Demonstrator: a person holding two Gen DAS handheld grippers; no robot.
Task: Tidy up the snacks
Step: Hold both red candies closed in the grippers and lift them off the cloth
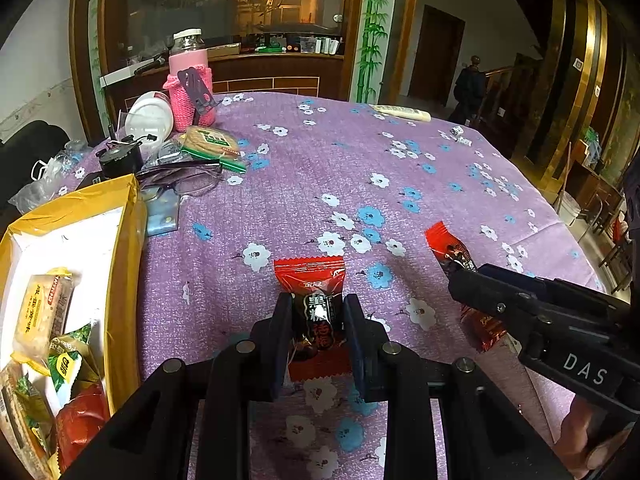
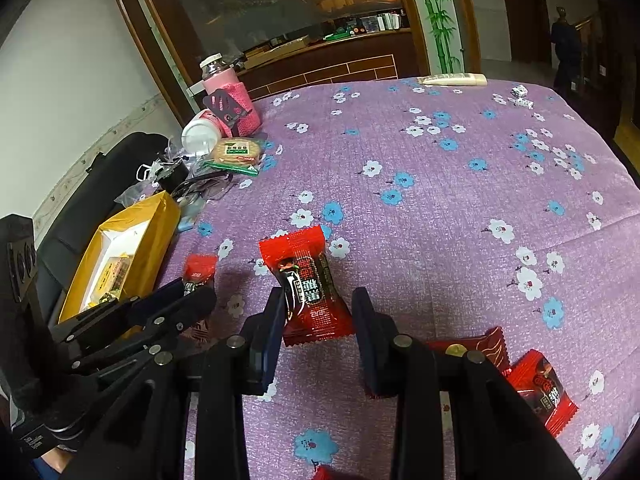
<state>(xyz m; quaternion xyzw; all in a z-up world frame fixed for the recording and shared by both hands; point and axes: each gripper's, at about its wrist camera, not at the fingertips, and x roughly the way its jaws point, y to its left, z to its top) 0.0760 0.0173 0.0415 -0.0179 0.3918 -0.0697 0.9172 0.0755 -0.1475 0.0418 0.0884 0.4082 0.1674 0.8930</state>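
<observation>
My left gripper (image 1: 318,300) is shut on a red and black candy packet (image 1: 310,276), whose red top sticks out past the fingertips just above the purple flowered tablecloth (image 1: 320,184). My right gripper (image 2: 318,296) is shut on a second, similar packet (image 2: 304,256), which stands tilted between the fingers. In the left wrist view the right gripper (image 1: 460,276) comes in from the right with its packet (image 1: 444,240). The right wrist view shows the left gripper (image 2: 196,292) at the left with its packet (image 2: 198,268). A yellow box (image 1: 124,240) at the left holds several snack packs.
Two more red packets (image 2: 492,340) (image 2: 540,388) lie at the right, partly hidden by the right gripper. At the far left stand a pink bottle (image 1: 188,76) and a white jar (image 1: 150,116), with a cracker pack (image 1: 216,146) and glasses (image 1: 188,180) nearby. A white tube (image 1: 400,112) lies at the far edge.
</observation>
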